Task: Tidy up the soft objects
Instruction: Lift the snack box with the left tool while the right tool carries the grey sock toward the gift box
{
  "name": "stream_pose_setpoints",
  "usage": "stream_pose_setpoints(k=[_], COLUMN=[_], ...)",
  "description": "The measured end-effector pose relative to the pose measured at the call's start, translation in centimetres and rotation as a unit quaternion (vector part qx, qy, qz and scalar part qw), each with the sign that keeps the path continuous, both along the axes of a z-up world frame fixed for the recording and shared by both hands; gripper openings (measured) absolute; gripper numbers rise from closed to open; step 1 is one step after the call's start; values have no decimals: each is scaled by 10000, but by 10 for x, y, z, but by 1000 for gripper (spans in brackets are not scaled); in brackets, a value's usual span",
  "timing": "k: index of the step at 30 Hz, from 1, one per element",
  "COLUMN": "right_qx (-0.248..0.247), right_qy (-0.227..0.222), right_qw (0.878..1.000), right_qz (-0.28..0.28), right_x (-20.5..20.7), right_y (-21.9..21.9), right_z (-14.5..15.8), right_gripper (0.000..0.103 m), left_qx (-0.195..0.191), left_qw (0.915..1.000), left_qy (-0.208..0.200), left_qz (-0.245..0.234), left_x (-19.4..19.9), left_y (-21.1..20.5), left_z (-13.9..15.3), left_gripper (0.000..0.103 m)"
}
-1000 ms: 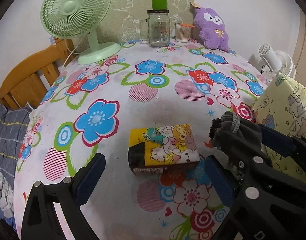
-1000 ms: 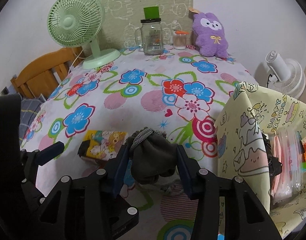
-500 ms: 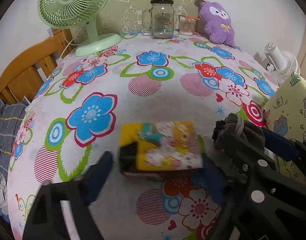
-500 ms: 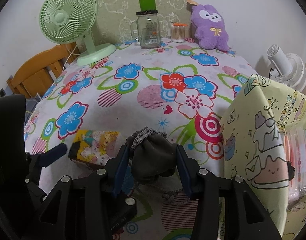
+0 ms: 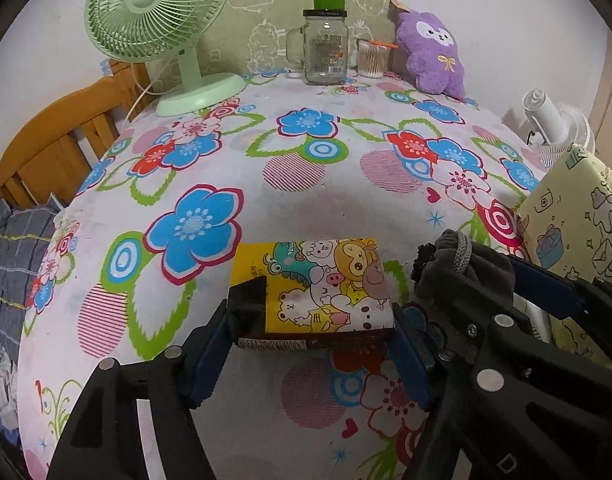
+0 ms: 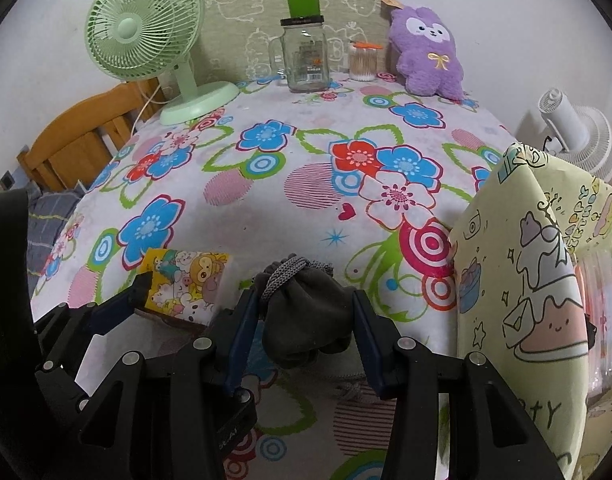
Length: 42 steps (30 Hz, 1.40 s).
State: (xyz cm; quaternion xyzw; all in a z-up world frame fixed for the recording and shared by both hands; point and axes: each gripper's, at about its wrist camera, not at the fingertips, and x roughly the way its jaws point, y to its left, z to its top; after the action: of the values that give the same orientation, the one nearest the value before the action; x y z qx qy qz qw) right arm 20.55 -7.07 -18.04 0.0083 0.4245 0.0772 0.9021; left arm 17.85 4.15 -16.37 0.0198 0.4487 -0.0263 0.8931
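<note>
Left gripper (image 5: 312,330): jaws closing around the cartoon-printed tissue pack (image 5: 318,284), blue pads meeting its two short ends; the pack is sitting flat on the flowered tablecloth (image 5: 306,208) near the front edge. In the right wrist view the same pack (image 6: 185,284) is showing at lower left with the left gripper's fingers around it.

Right gripper (image 6: 301,334): partly open, pads pressing both sides of a dark grey drawstring pouch (image 6: 306,320); pouch bulging between the fingers, braided cord sticking out at its top. From the left wrist view the pouch (image 5: 466,268) is sitting just right of the tissue pack, not touching it.

Right of the pouch: a pale yellow storage bag (image 6: 522,280) with cartoon doodles is standing upright at the table's right edge.

Far edge of the table, left to right: green desk fan (image 5: 161,32), glass mug jar (image 5: 326,52) with a green cap, small container of cotton swabs (image 5: 372,60), purple plush toy (image 5: 432,54) leaning by the wall. A wooden chair (image 5: 57,152) is standing beyond the table's left side, a white fan (image 6: 578,136) off to the right.
</note>
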Motion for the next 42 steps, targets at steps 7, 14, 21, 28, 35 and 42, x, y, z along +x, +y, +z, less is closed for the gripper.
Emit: stream_pose_setpoints(k=[7,14,21,28,35,42], right_qx=[11,-37,-64,-133,-142,-136], right_qy=[-99,-281,-481,-722,-916,-1124], right_qw=[9999,9995,9987,9971,9955,9933], right_qz=[63,136,175,201,206,231], right_x=[-11,-27,-42,-57,-70,-82], right_y=[5,9,10,8,1,-6], right_z=[9,22,39,56,73,92], right_gripper=[50,50,50,50,50,50], left_qx=[-35,-91,-104,-86,-61,-43], left_qw=[9998,9992,9981,9965,9949,9926], left_qy=[-181,-376,-586,-816,-992,-1202], left_qz=[52,135,165,184,155,158], left_x=[-14,-30,-47,-62,-75,-86], left_y=[5,9,10,6,0,-7], left_z=[12,26,42,59,75,94], left_gripper=[75,74,74,74,74,75])
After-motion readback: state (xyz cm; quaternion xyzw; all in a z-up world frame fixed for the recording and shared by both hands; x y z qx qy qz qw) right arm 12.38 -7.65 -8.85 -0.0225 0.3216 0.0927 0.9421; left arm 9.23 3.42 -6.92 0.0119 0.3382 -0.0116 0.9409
